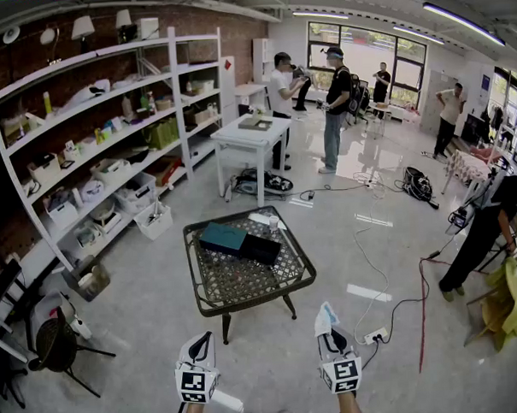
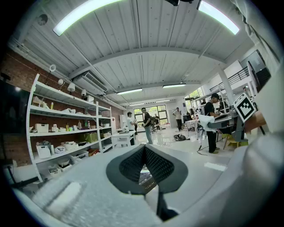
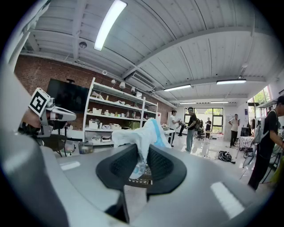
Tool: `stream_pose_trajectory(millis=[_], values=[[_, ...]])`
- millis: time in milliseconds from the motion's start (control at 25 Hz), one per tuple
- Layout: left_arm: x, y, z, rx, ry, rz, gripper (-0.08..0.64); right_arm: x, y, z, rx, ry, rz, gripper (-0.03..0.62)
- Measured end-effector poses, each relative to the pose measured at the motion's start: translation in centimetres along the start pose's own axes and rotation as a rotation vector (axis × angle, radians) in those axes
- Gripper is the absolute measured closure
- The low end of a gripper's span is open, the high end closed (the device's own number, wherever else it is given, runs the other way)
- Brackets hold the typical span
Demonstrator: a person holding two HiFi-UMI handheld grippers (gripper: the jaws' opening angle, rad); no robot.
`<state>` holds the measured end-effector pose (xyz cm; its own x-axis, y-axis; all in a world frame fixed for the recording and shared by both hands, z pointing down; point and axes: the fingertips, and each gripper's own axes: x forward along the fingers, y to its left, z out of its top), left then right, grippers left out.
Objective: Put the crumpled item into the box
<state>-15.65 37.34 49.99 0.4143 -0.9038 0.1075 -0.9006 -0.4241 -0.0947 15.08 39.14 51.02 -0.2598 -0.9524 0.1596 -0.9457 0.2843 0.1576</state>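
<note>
Floor point(image 1: 135, 326) is taking up most of the head view. Shelving point(image 1: 110, 139) is running along the left wall, and people are standing well back by the windows.

Surface point(image 1: 213, 299), wicker top on a dark frame, is sitting ahead of both claws. Teal box point(image 1: 222, 237) is lying toward the surface's far left corner. Black box point(image 1: 262, 249) is touching it on the right, nearer the centre. Can't tell from here which one is open, or whether the black piece is a lid.

Left claw point(image 2: 144, 150) is pointing roughly level, jaws closed at the tips with nothing between them. Right claw point(image 3: 143, 153) is gripping the crumpled item point(image 3: 141, 135), white with a blue edge. It's pinched low, with most of it sticking up past the tips. So the item is hanging in the air, short of the surface's near edge, by the near right corner.

Step in hand: carrying. The grasp is done, the drop is not.

Next, as I'm reading it:
- bringing the right claw forward over the boxes
- confirming the open one
- lowering the item inside its walls, then opening the jaws

The item is looking light and floppy, so it's likely to cling to a pad on release.
</note>
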Motion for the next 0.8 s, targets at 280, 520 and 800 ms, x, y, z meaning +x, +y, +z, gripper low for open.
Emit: stream_pose_trajectory(millis=[280, 520, 800], values=[[0.6, -0.6, -0.2, -0.002, 0.002, 0.002, 0.555, 0.2, -0.6, -0.8, 0.006, 0.011, 0.005, 0.526], [0.6, -1.4, -0.1, -0.011, 0.008, 0.015, 0.555, 0.0, -1.3, -0.9, 0.042, -0.004, 0.025, 0.525], [1.2, -3.0, -0.5, -0.005, 0.026, 0.038, 0.555, 0.4, -2.8, -1.5, 0.021, -0.016, 0.049, 0.522]])
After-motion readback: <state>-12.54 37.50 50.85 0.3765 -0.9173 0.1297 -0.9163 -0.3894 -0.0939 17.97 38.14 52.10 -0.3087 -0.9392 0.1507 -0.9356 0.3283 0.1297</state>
